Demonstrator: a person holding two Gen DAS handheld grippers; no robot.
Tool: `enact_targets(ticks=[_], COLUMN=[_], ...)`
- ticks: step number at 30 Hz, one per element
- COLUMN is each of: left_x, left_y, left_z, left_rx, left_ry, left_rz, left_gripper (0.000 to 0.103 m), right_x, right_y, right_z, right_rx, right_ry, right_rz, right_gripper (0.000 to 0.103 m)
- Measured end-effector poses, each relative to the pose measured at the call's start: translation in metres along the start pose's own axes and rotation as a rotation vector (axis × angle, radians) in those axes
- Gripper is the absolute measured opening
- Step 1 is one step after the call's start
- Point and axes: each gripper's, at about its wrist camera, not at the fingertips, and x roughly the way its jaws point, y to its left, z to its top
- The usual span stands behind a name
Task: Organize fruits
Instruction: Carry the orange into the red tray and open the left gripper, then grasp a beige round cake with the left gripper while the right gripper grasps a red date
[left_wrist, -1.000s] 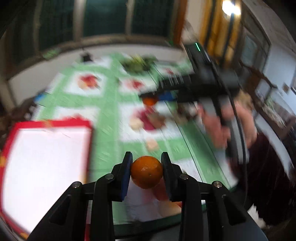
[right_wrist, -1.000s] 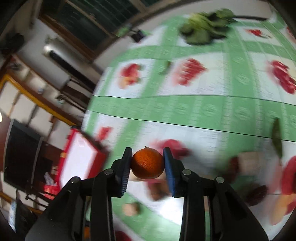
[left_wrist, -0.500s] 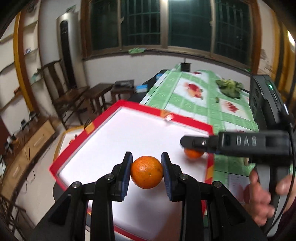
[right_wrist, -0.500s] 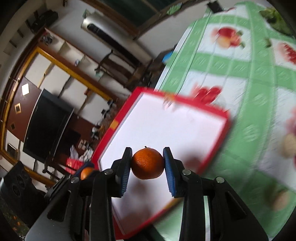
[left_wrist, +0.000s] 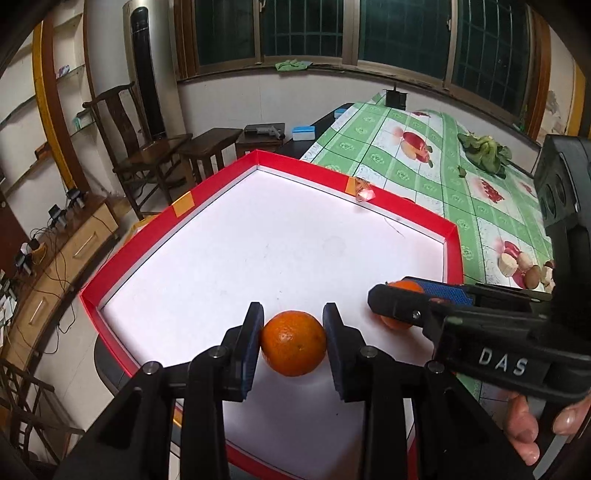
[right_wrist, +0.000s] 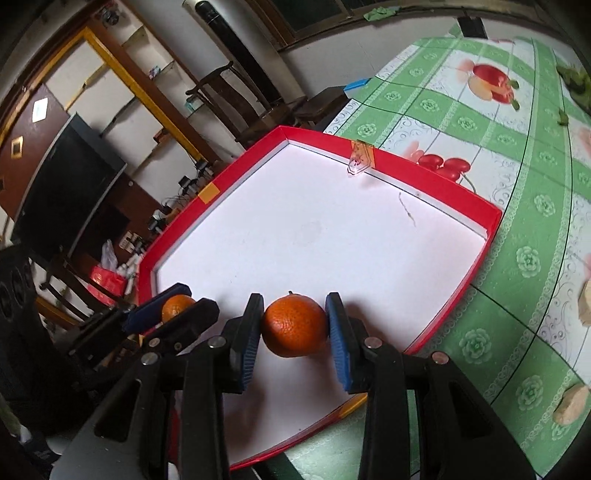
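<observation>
A red-rimmed tray (left_wrist: 452, 251) with a white floor lies at the table's near corner. In the left wrist view my left gripper (left_wrist: 293, 309) has an orange (left_wrist: 293, 343) between its blue pads, low over the tray's near part. Its jaws are opening, and both pads still touch the fruit. My right gripper (left_wrist: 397, 291) comes in from the right, shut on a second orange (left_wrist: 395, 325). In the right wrist view that orange (right_wrist: 293, 325) sits gripped in the right gripper (right_wrist: 294, 299) above the tray (right_wrist: 491, 221). The left gripper (right_wrist: 192, 299) and its orange (right_wrist: 177, 306) show at the left.
A green tablecloth (left_wrist: 417, 173) with fruit prints stretches behind the tray, with leafy greens (left_wrist: 484, 147) far back and several beige and brown pieces (left_wrist: 524, 266) on the right. Wooden chairs and stools (left_wrist: 155, 147) stand left of the table. A person's hand (left_wrist: 532, 435) holds the right gripper.
Both grippers swung left from over the tablecloth to over the red tray, each keeping its orange. In the last half second they shifted only slightly, and the tray looks nearer.
</observation>
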Motion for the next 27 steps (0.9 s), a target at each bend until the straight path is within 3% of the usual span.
enact_targets(ticks=[4, 5, 6, 8, 12, 18, 27], left_x=[-0.006, -0.011, -0.013, -0.020, -0.035, -0.057, -0.069], left_y=[0.003, 0.003, 0.003, 0.000, -0.013, -0.049, -0.100], left_z=[0.000, 0.001, 0.001, 0.002, 0.004, -0.002, -0.014], left_rx=[-0.009, -0.010, -0.009, 0.002, 0.049, 0.170, 0.301], left_ry=[-0.024, -0.039, -0.050, -0.076, -0.125, -0.197, -0.184], left_rz=[0.017, 0.024, 0.024, 0.019, -0.009, -0.094, -0.242], left_gripper=[0.052, 0.060, 0.061, 0.061, 0.069, 0.080, 0.081], right_x=[-0.005, -0.008, -0.012, -0.023, -0.047, -0.082, -0.141], right_y=[-0.006, -0.007, -0.010, -0.012, -0.026, -0.056, -0.114], right_z=[0.001, 0.001, 0.002, 0.003, 0.004, 0.001, -0.020], right_rx=[0.037, 0.048, 0.058, 0.070, 0.101, 0.173, 0.314], right_ry=[0.002, -0.011, -0.032, -0.090, -0.174, -0.262, -0.376], right_rz=[0.046, 0.053, 0.052, 0.036, 0.027, -0.056, -0.165], right_gripper=[0.039, 0.046, 0.057, 0.066, 0.066, 0.066, 0.067])
